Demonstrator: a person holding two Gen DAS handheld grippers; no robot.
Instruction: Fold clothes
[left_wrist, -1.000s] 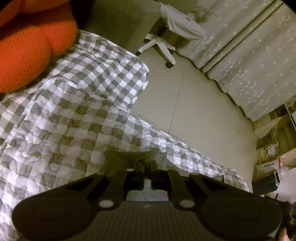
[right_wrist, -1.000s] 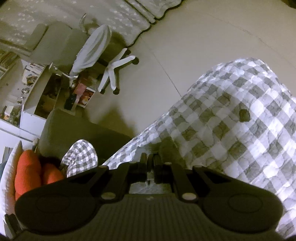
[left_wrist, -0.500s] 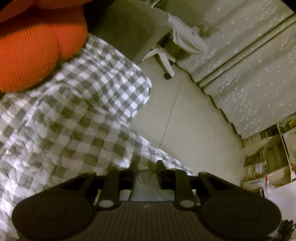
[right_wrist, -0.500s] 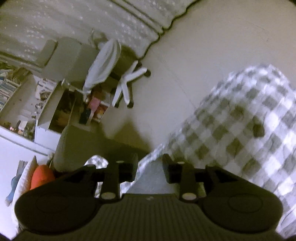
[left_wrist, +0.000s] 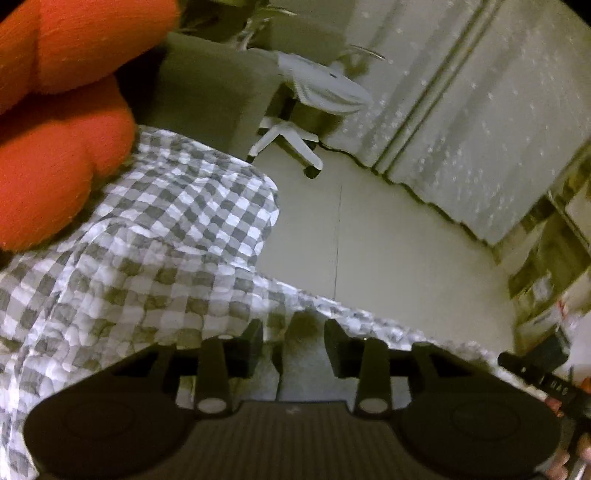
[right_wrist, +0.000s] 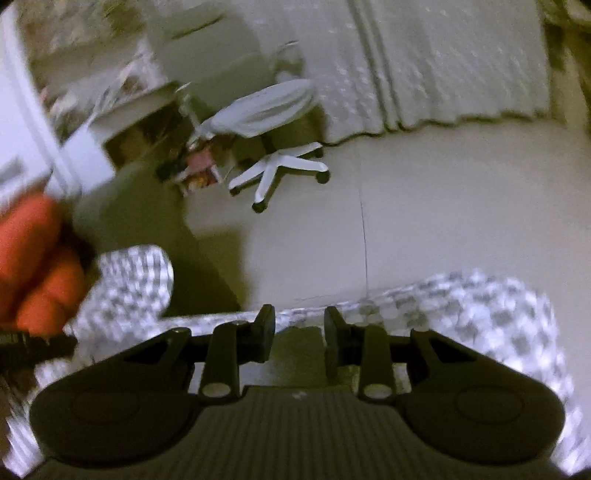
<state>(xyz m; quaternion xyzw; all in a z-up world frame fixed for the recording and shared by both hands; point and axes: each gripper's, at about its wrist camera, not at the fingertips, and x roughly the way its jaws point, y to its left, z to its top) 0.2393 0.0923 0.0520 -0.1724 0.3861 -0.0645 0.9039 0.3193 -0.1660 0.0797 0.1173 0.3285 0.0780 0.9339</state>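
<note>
Grey-and-white checked garment (left_wrist: 122, 266), puckered seersucker-type cloth, lay spread and rumpled over a raised surface. Small checks on the upper fold near the top; larger checks lower down. Its far edge draped over toward the pale floor. In the right wrist view the same checked cloth (right_wrist: 480, 306) lay blurred, with a separate rounded lobe at left.
</note>
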